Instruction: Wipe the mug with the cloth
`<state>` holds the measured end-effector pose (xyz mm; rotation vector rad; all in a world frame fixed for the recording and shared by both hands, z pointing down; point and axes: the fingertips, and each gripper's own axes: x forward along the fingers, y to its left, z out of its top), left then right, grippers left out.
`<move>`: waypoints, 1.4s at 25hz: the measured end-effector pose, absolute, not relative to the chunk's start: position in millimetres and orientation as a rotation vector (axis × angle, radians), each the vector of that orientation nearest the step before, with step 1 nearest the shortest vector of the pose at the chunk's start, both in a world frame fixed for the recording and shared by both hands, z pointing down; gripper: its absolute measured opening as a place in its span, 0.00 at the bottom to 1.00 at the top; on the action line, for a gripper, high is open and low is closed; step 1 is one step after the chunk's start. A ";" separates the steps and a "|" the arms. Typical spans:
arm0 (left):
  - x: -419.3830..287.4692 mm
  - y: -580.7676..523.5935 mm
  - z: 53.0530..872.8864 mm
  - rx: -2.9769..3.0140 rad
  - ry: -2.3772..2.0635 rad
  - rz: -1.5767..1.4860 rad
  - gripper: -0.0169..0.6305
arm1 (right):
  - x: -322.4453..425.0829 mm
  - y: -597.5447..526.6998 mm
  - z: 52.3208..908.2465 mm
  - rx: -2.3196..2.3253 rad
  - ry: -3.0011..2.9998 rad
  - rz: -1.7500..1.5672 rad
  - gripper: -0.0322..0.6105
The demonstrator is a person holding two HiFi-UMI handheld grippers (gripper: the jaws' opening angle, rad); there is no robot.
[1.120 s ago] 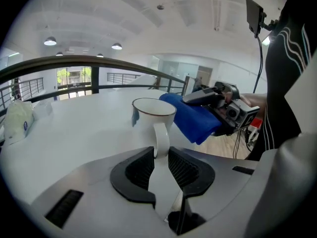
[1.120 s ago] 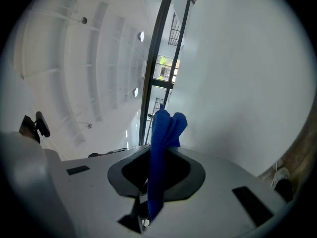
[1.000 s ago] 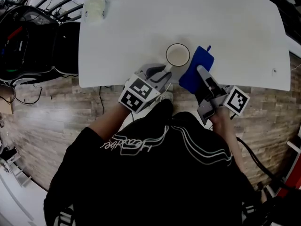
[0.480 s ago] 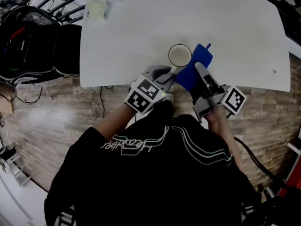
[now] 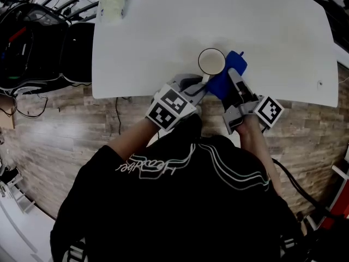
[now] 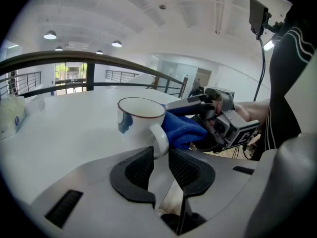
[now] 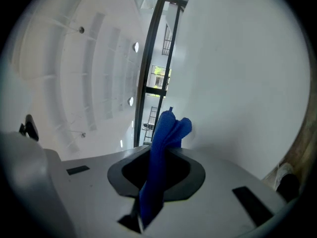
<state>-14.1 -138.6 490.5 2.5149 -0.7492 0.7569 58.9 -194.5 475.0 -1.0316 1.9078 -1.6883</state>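
A white mug (image 5: 211,61) with a dark rim stands near the front edge of the white table (image 5: 272,31). My left gripper (image 5: 203,83) reaches in from the front, and its jaws are shut on the mug's handle (image 6: 159,142). In the left gripper view the mug (image 6: 141,118) rises just beyond the gripper (image 6: 159,155). My right gripper (image 5: 232,79) is shut on a blue cloth (image 5: 221,82), which presses against the mug's right side. The cloth (image 7: 166,133) sticks up between the right gripper's (image 7: 161,155) pads. The left gripper view also catches the cloth (image 6: 183,128) and the right gripper (image 6: 208,115).
A crumpled clear bag (image 5: 114,4) lies at the table's far left corner; the bag (image 6: 10,118) also shows in the left gripper view. Black equipment with cables (image 5: 32,42) sits left of the table. Wooden floor lies below the front edge.
Both grippers and the mug have shifted a little farther onto the table and to the right. The cloth has come in against the mug's side.
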 end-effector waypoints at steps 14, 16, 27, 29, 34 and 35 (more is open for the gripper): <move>-33.1 -134.2 493.4 2.437 -0.800 0.678 0.18 | 52.0 -196.4 469.0 -1.147 2.299 -1.530 0.12; -37.5 -129.4 486.2 2.418 -0.834 0.630 0.19 | 53.6 -190.0 448.3 -1.108 2.441 -1.395 0.12; 0.9 -43.6 311.7 2.548 -1.033 0.053 0.11 | 85.2 -62.1 302.9 -0.907 2.977 -0.683 0.12; 16.9 -17.5 281.1 2.598 -1.037 -0.010 0.06 | 93.4 -35.9 284.7 -0.859 3.026 -0.613 0.12; 47.0 40.0 228.6 2.701 -1.052 -0.041 0.04 | 111.9 21.1 245.4 -0.762 3.106 -0.472 0.12; 50.5 45.7 223.5 2.724 -1.065 -0.013 0.04 | 114.9 26.1 240.1 -0.759 3.097 -0.456 0.12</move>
